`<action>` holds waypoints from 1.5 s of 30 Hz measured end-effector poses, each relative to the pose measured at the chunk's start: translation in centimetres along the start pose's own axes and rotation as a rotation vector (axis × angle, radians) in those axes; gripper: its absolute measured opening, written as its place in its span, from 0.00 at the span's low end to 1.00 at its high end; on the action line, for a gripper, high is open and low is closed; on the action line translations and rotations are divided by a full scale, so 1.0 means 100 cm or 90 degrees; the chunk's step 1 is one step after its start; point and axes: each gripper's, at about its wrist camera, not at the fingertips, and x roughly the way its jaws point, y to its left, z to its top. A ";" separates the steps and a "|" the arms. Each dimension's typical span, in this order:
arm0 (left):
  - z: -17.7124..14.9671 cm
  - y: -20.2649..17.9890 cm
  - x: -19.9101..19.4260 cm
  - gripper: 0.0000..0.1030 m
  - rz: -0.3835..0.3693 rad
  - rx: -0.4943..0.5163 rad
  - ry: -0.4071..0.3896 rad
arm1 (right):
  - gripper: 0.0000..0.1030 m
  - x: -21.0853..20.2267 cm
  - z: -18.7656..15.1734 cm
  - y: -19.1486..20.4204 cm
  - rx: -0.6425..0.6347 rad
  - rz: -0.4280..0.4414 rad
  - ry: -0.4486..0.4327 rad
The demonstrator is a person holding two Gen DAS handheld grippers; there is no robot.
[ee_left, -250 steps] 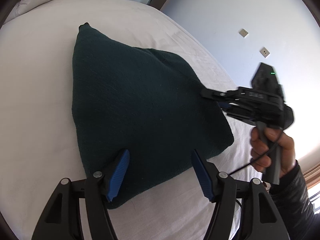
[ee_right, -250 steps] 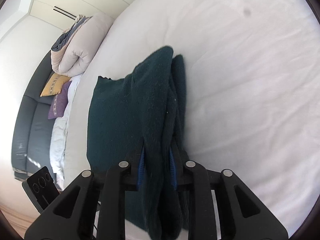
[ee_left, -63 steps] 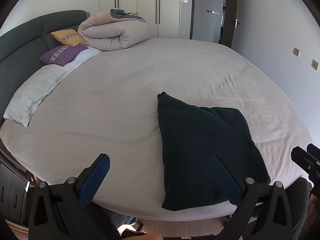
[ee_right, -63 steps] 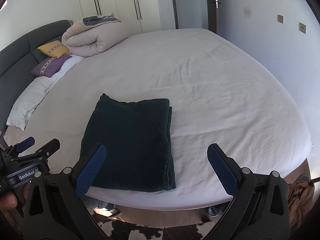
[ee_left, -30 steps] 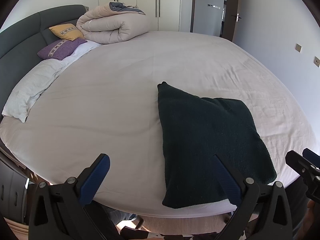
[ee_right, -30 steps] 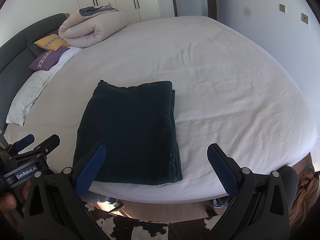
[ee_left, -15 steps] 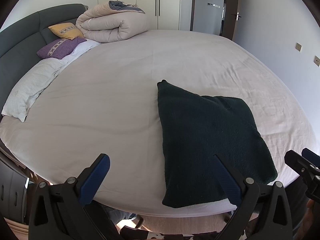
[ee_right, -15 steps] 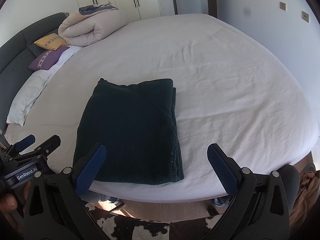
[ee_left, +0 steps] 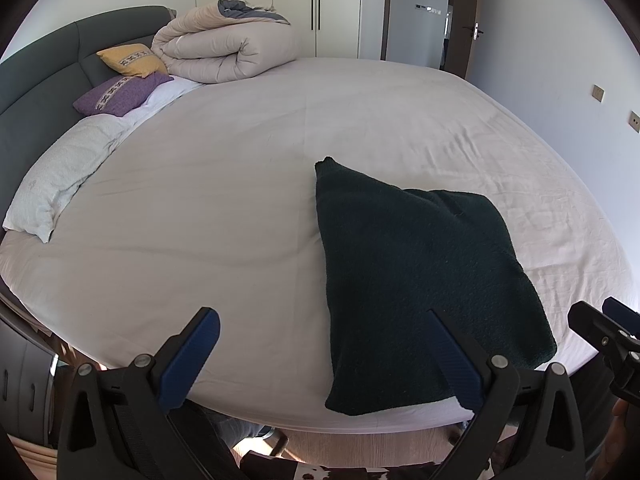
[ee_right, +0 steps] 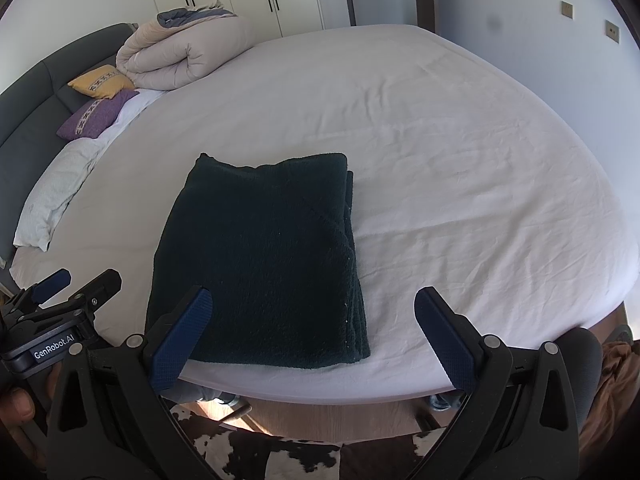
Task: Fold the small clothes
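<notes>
At bed (ee_right: 460,168) near edge: folded dark green garment (ee_right: 260,256) lies flat, long axis 12-to-6 | your right gripper (ee_right: 310,338) nearer, garment at its 11 o'clock; left gripper (ee_left: 320,356) has it at 1 | both jaws wide, empty | fold looks finished.

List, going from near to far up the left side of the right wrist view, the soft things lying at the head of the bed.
White pillow → purple cushion → yellow cushion → rolled beige duvet.
</notes>
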 end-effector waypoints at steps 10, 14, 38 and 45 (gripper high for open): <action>-0.001 0.001 0.001 1.00 -0.002 -0.001 0.003 | 1.00 0.001 0.000 0.000 0.001 -0.001 0.001; -0.001 0.001 0.001 1.00 -0.002 -0.001 0.003 | 1.00 0.002 -0.001 0.000 0.002 -0.001 0.000; -0.002 0.002 0.003 1.00 -0.004 -0.002 0.009 | 1.00 0.004 -0.004 -0.001 0.006 -0.001 0.002; -0.003 0.004 0.004 1.00 -0.006 -0.001 0.011 | 1.00 0.004 -0.006 -0.001 0.008 -0.002 0.004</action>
